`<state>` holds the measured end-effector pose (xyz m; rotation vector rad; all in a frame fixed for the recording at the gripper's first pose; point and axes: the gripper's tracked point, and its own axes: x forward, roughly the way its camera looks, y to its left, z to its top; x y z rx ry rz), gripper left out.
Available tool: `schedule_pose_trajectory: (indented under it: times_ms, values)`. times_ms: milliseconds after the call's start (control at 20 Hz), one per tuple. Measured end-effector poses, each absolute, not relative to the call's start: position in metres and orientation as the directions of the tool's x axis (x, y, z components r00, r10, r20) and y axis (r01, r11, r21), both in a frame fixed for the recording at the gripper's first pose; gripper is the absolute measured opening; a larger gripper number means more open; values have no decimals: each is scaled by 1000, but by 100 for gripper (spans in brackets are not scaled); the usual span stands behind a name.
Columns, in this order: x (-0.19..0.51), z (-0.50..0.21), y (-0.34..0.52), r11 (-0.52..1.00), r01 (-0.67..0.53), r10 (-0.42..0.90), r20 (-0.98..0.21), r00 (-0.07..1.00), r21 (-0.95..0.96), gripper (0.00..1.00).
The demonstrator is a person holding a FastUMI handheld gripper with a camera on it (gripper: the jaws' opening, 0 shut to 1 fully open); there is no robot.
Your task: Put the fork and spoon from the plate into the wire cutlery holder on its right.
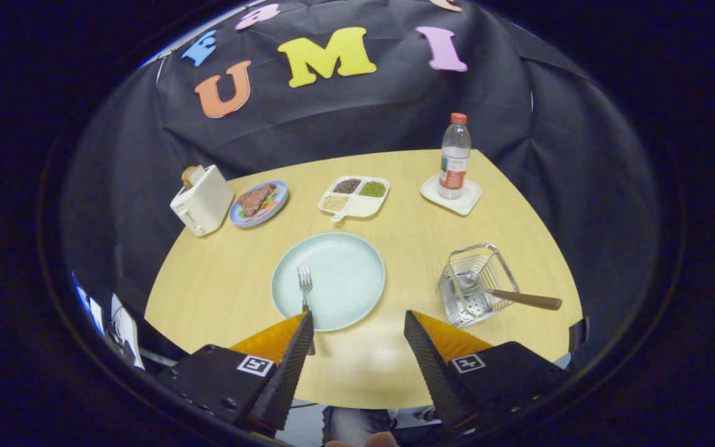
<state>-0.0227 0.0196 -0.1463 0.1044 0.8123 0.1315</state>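
Wooden table (221, 279) with a curved near edge carries everything. Gripper (358, 323) hovers over the near edge, fingers spread wide apart, gripping nothing. Pale round plate (351, 273) sits just ahead of the fingers, mid-table. Toaster (202, 200) far left with bread sticking out the top. Wire cutlery holder (478, 276) right of the plate, near side, tilted toward the right. Water bottle (455, 158) far right, upright on a white square coaster (468, 202). Divided tray (355, 197) of beans and grains far centre; small blue plate (260, 203) with food between it and the toaster. Spoon (506, 295) already in the holder, bowl inside, brown handle poking out right over the rim. Fork (305, 288) on the plate's left part, tines pointing far, handle running near, passing behind the left fingertip.
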Motion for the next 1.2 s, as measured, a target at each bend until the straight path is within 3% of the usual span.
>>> schedule_pose_trajectory:
  times_ms: [850, 1200]
  values:
    - [-25, -192, 74, 988, -150, 127, -763, 633, 40, 88]
    - [-33, -225, 80, 985, -159, 142, -829, 541, 65, 88]
